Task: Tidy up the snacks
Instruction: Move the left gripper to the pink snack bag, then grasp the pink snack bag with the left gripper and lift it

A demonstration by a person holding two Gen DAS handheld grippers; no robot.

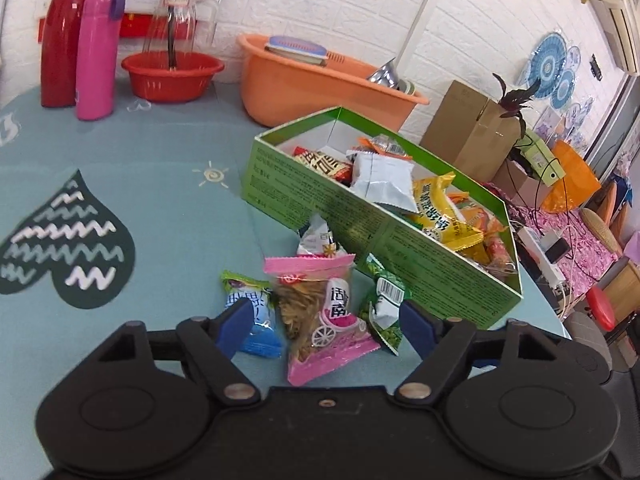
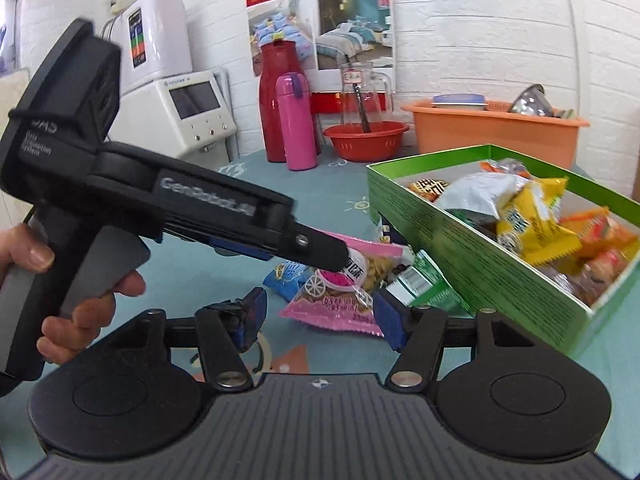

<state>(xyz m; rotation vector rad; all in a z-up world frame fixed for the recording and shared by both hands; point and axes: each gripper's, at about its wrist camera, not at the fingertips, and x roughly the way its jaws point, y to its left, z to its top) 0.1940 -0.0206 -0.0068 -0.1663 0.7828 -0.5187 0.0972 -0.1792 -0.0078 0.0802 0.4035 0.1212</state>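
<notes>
A pink snack packet (image 1: 320,320) lies on the blue tablecloth, between a blue packet (image 1: 256,320) and a green packet (image 1: 384,304), with a white packet (image 1: 318,240) behind it. My left gripper (image 1: 324,330) is open, its blue pads on either side of the pink packet without pressing on it. The green box (image 1: 312,208), just to the right, holds several snack packets. In the right wrist view my right gripper (image 2: 320,318) is open and low in front of the pink packet (image 2: 332,308). There the left gripper (image 2: 330,258), held in a hand (image 2: 80,320), points down over the packet beside the green box (image 2: 480,256).
At the back of the table stand a red thermos (image 1: 64,40), a pink bottle (image 1: 96,52), a red bowl (image 1: 172,76) under a glass jug, and an orange basin (image 1: 312,84). A white appliance (image 2: 192,116) is at the back left. The table edge runs right of the box.
</notes>
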